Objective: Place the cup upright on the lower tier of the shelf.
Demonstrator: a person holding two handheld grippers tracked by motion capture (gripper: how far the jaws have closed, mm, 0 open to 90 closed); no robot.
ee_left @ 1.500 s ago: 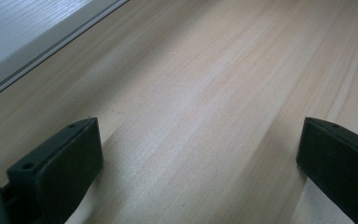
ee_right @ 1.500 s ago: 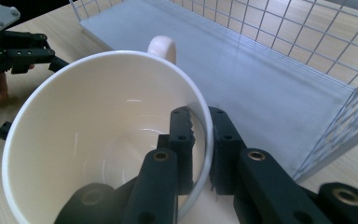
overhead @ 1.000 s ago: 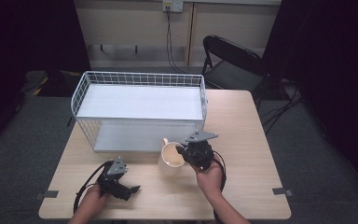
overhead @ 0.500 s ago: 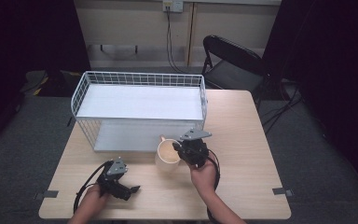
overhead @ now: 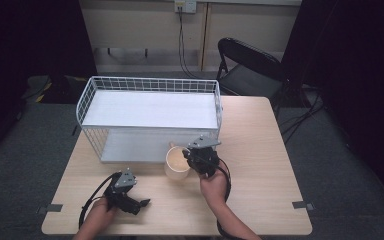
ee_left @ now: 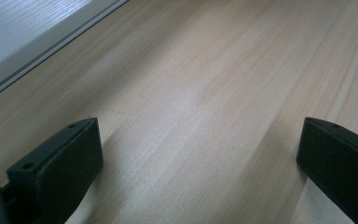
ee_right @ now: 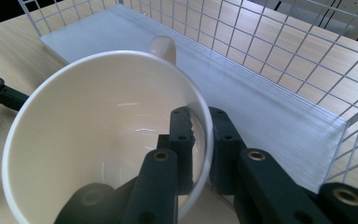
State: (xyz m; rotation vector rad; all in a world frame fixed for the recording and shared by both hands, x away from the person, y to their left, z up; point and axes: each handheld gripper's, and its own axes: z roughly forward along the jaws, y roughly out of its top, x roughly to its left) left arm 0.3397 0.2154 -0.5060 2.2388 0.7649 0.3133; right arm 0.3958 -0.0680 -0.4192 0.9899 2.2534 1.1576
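While the right gripper [overhead: 196, 159] is clamped on the rim of a cream mug [overhead: 176, 162], one jaw sits inside the mug wall and the other outside, as the right gripper view [ee_right: 200, 140] shows at close range. The mug [ee_right: 107, 135] appears empty, and its handle [ee_right: 163, 46] points toward the white wire rack [overhead: 150, 107]. In the high view the mug is just in front of the rack's lower shelf [overhead: 130, 147], near the rack's right front corner, over the light wooden table [overhead: 260, 150]; whether its base touches the tabletop cannot be told.

The left gripper [overhead: 139, 204] lies low over the table near the front edge, left of the mug and well apart from it. In the left gripper view [ee_left: 198, 154] its jaws stand wide with bare wood between them, gripping nothing. A black folding chair [overhead: 250, 65] stands behind the table's far right corner.
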